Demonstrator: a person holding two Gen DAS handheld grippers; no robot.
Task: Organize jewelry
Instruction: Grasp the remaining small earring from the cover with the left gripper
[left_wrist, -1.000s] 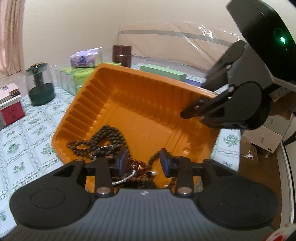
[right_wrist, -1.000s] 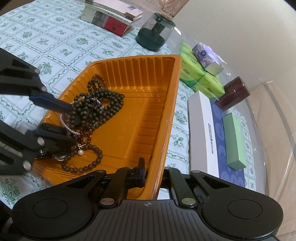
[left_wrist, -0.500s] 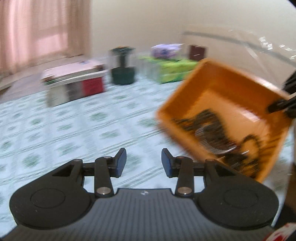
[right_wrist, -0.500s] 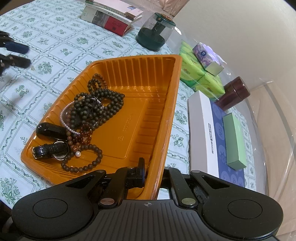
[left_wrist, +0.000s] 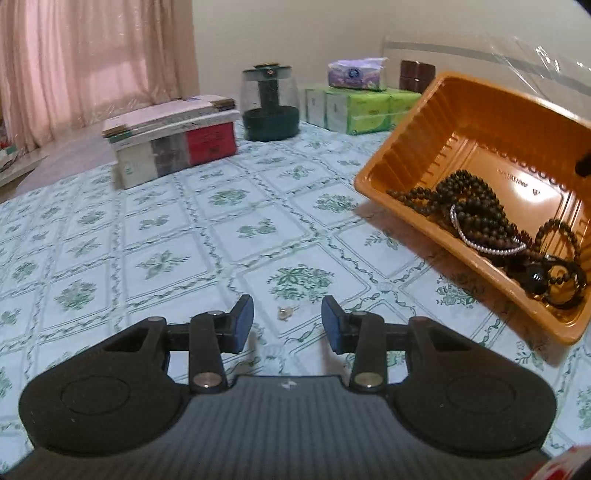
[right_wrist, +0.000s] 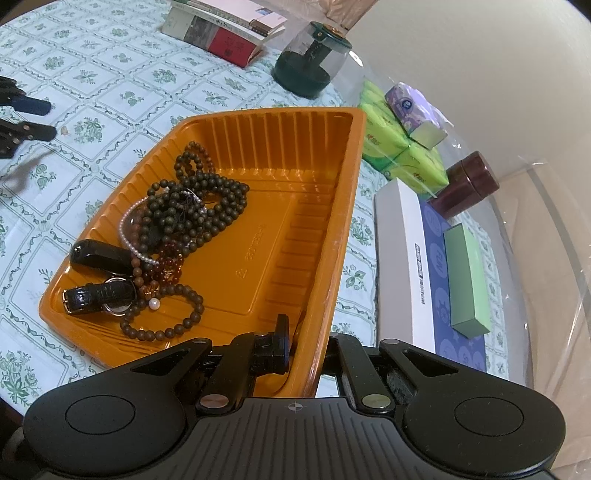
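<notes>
Green-flowered cloth covers the desk (left_wrist: 166, 236), with a pink curtain (left_wrist: 92, 55) and a cream wall behind. From the left wrist view, the left hand-held gripper (left_wrist: 287, 325) hangs low over the near middle of the desk, its blue pads apart and closing slightly, nothing pressed between them; a tiny pale trinket (left_wrist: 285, 313) lies on the cloth in line with the gap, probably a stray piece it is lining up to collect. At the right edge the orange tray (left_wrist: 417, 122) sits tipped, its far side raised, so the dark bead strands (left_wrist: 465, 203) and a thin white bracelet (left_wrist: 480, 243) have slid into the low near corner. Along the back edge stand stacked books (left_wrist: 173, 144), a glass jar on a dark base (left_wrist: 269, 103) and green tissue packs (left_wrist: 362, 110). From the right wrist view, the reason for the tilt is plain: the right hand-held gripper (right_wrist: 306, 354) is clenched on the tray's near wall, one pad inside and the other outside, holding that side up and steadying it. All the jewelry sits at the tray's left end: beads, a pearl bracelet (right_wrist: 129, 225), a black watch strap (right_wrist: 99, 295) and a black oblong item (right_wrist: 96, 254). The tray's right half is bare, room for sorting, I judge. The left gripper's fingers (right_wrist: 33, 118) show at the desk's left edge, well apart from the tray. A white and blue box (right_wrist: 406, 266) bearing a green box (right_wrist: 467, 280), and a brown jar (right_wrist: 469, 184), lie on the right.
</notes>
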